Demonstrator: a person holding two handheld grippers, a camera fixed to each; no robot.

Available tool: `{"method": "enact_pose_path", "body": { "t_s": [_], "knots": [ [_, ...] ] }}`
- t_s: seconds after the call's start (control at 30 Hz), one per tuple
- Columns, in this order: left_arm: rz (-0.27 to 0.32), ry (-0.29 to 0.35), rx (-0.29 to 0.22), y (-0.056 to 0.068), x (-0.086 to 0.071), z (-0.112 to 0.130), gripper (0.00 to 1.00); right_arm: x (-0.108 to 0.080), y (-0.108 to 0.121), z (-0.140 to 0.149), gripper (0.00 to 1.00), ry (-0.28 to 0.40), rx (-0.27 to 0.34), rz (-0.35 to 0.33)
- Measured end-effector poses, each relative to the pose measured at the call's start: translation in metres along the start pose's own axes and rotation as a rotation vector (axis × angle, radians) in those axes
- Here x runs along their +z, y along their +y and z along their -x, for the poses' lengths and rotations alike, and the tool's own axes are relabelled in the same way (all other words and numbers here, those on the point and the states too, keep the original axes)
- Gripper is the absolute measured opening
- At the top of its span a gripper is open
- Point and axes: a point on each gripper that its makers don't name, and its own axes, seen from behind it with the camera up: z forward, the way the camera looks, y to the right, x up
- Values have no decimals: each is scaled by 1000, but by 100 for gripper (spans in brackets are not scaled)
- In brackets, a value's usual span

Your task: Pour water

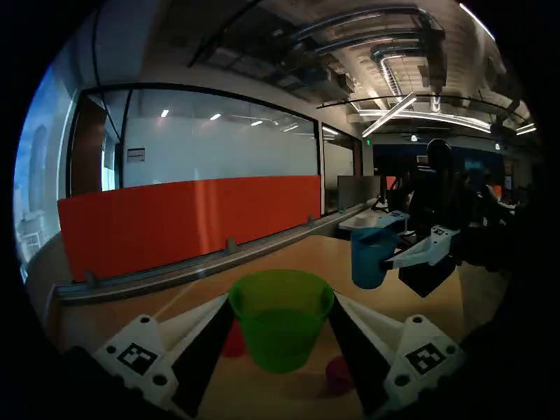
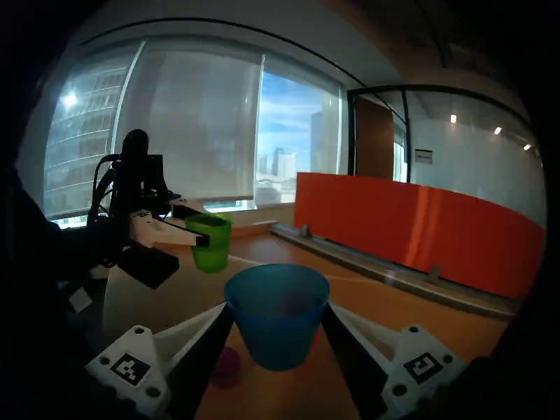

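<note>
- Jaws of left gripper [image 1: 282, 334]: clamped on green cup [image 1: 282, 318], held upright, lifted clear of tabletop [image 1: 301, 255].
- Jaws of right gripper [image 2: 277, 329]: clamped on blue cup [image 2: 277, 311], upright; probably staged for pouring between cups.
- Water: cannot tell in either cup.
- Room: cups well apart, open air between; small pink piece [image 1: 339, 374] near, below.
- Far edge: orange panel [image 1: 189, 217].

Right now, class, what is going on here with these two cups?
Someone is working two hand-held claws. The left claw grips a green cup, the right claw a blue cup, both upright and apart above a wooden table. Nothing is being poured yet.
</note>
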Motion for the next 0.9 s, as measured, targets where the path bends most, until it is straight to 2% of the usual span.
{"method": "enact_pose_path", "body": {
  "t_s": [0.2, 0.6, 0.73, 0.9],
  "knots": [
    [-3, 6, 8, -2, 2, -3, 88, 1, -3, -1, 89, 2, -1, -15],
    [-25, 32, 74, -7, 3, -15, 87, 9, -14, -1, 88, 3, -21, -45],
    [-24, 42, 87, -6, 3, -22, 87, 11, -17, 1, 88, 0, -11, -58],
    [-32, 47, 131, -8, 4, -31, 87, 15, -23, 5, 88, -7, -2, -75]
  ]
}}
